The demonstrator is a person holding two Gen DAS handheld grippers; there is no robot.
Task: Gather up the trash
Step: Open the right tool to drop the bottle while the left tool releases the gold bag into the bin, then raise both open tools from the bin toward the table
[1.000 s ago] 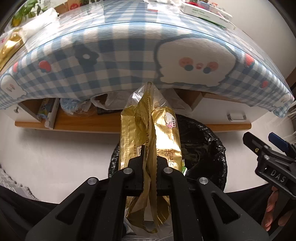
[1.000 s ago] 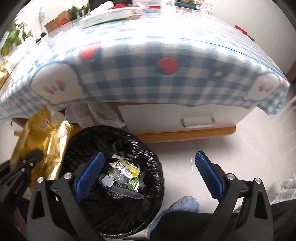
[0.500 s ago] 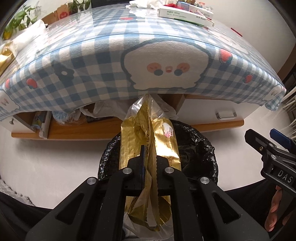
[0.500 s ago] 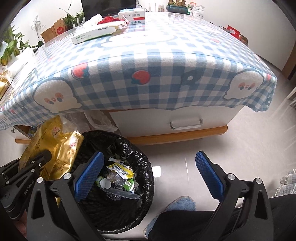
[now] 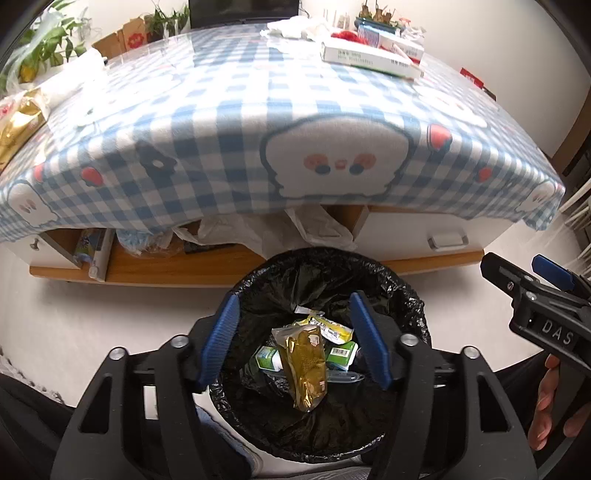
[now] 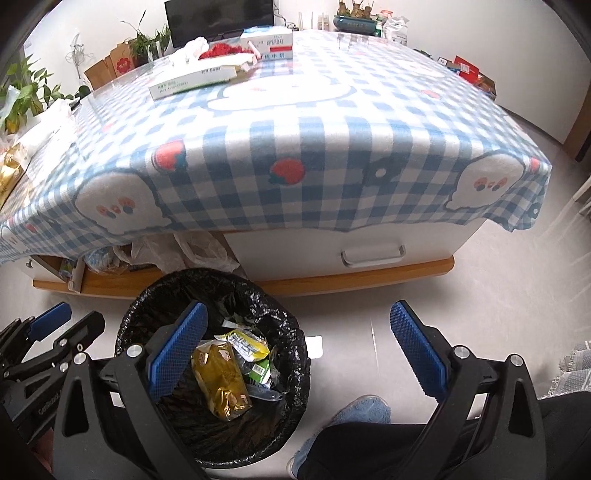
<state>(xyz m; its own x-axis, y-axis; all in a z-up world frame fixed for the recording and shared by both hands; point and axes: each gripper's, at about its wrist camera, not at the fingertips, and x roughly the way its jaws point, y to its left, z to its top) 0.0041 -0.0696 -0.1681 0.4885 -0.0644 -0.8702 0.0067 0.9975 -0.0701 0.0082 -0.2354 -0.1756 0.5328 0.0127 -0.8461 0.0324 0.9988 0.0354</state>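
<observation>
Gold wrapper (image 5: 303,365) seen lying in the black-lined bin (image 5: 413,295), on top of a yellow packet (image 5: 334,328) and small green cartons (image 5: 341,352), touching neither tool. Left gripper (image 5: 293,336) hung directly above the bin mouth, blue-padded fingers (image 5: 221,332) wide apart and holding nothing. Right gripper (image 6: 295,354) likewise spread and empty, one finger over the bin's near side, the other over bare floor (image 6: 369,306). Drop-off step judged finished for this piece; collecting judged only partly done, since more likely rubbish showed on the desk (image 5: 221,122). Next move judged to call for lifting both tools away from the bin, turning back toward the desk top, and lining open fingers around another loose item, perhaps the second gold packet (image 5: 16,125) at the left edge, or the crumpled white tissue (image 5: 295,27) near the far end. Desk covered in a blue-and-white check cloth with cartoon faces and strawberries, hanging over the front edge; flat white boxes (image 5: 369,57) resting toward the back. Under the cloth, an open shelf (image 5: 166,264) stuffed with plastic bags, and a white drawer with a handle (image 5: 447,240) just beside it. Pale floor all round, potted plants (image 6: 26,92) and cardboard boxes along the left wall, a dark screen (image 6: 219,16) at the back.
</observation>
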